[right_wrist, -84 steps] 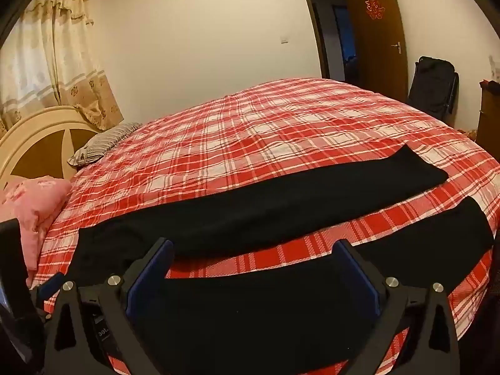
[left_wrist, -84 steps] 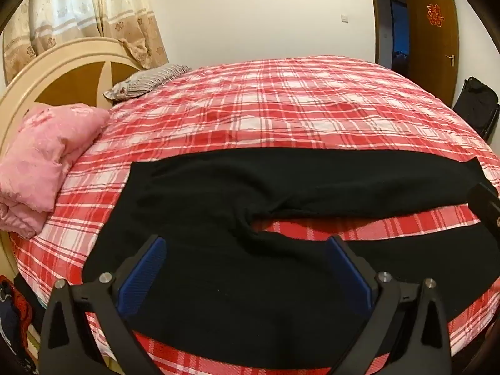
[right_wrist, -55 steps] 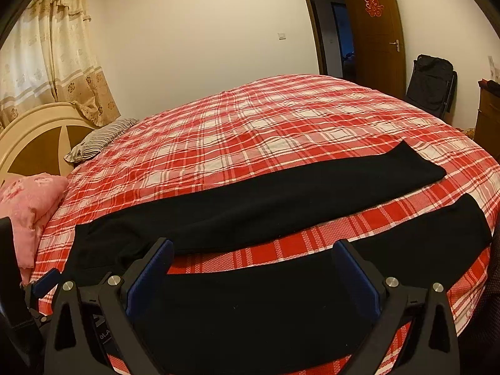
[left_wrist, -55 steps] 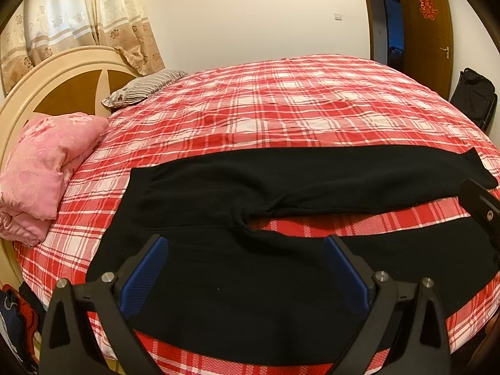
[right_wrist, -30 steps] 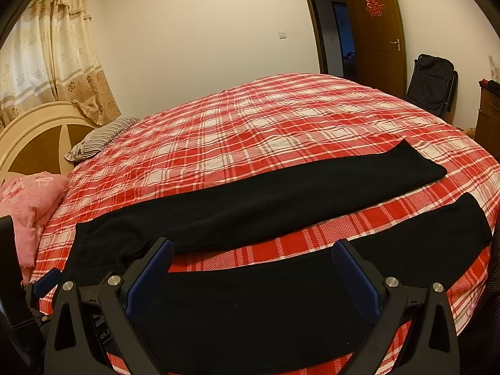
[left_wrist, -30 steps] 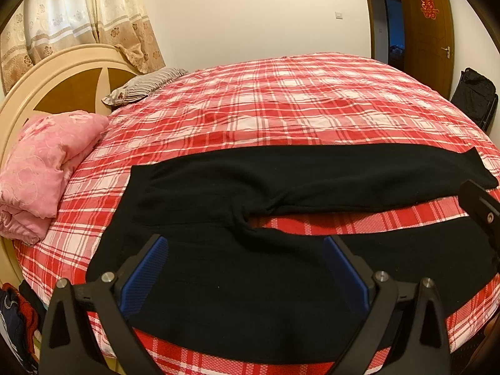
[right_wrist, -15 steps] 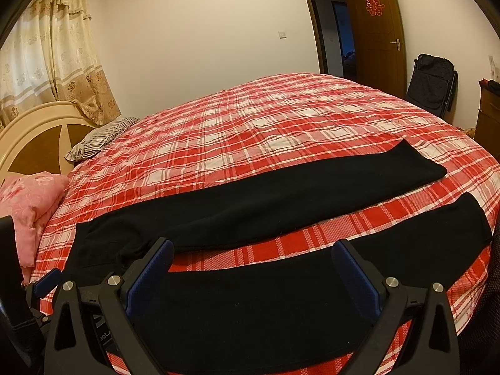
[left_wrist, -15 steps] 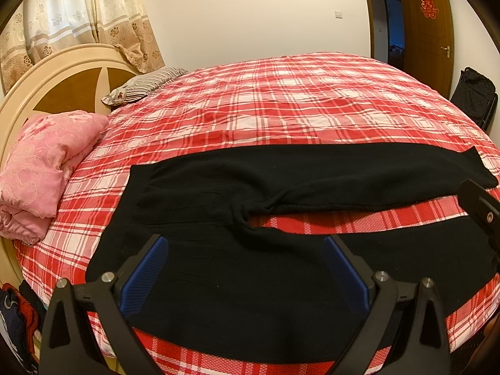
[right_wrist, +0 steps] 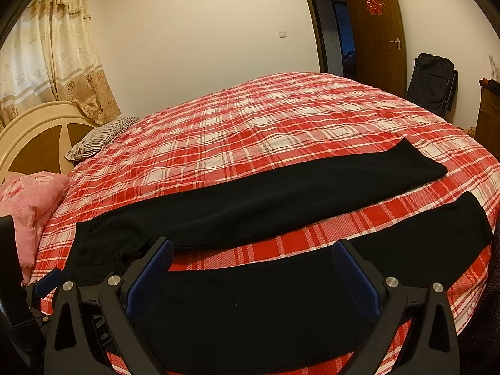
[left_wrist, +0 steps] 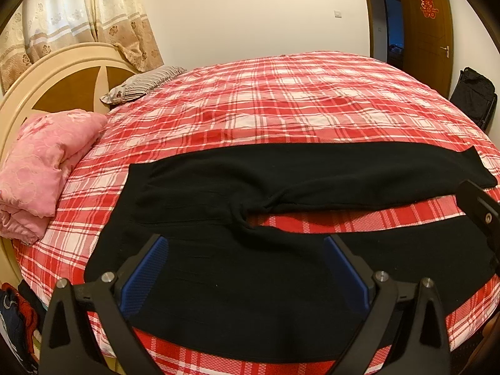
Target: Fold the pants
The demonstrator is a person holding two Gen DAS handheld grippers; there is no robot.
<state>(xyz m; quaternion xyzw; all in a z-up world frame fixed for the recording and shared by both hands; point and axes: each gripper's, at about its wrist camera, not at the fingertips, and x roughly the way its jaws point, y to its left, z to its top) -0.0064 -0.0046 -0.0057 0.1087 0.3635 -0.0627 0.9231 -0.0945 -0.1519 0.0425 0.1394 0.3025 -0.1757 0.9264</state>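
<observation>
1. Your left gripper [left_wrist: 245, 264] is hovering with its jaws spread wide and nothing between the blue pads [left_wrist: 142, 273]; it is gripping nothing.
2. Your right gripper [right_wrist: 251, 267] is doing the same, jaws wide apart and empty, blue pads bare.
3. Right below and ahead of both tools, the black pants [left_wrist: 250, 228] are lying flat on the red plaid bedspread [left_wrist: 297, 103], apart from the fingers.
4. Your left gripper is pointing over the seat and upper part of the near leg, with the crotch just ahead of its fingertips and the waistband off to the left.
5. Your right gripper is pointing over the middle of the near leg [right_wrist: 265, 306], which is running toward the right along the near edge of the bed.
6. Between the two legs, a wedge of plaid is showing, widening toward the right.
7. Past that gap, the far leg [right_wrist: 281, 200] is stretching out to the right, its cuff resting well apart from the near leg's cuff.
8. Farther off to the left, a pink quilt [left_wrist: 40, 165] is sitting folded by the headboard [left_wrist: 62, 72], with a striped pillow [left_wrist: 140, 84] beyond it.
9. At the far right, a brown door [right_wrist: 378, 31] is standing open, and a black bag [right_wrist: 431, 84] is sitting beside it.
</observation>
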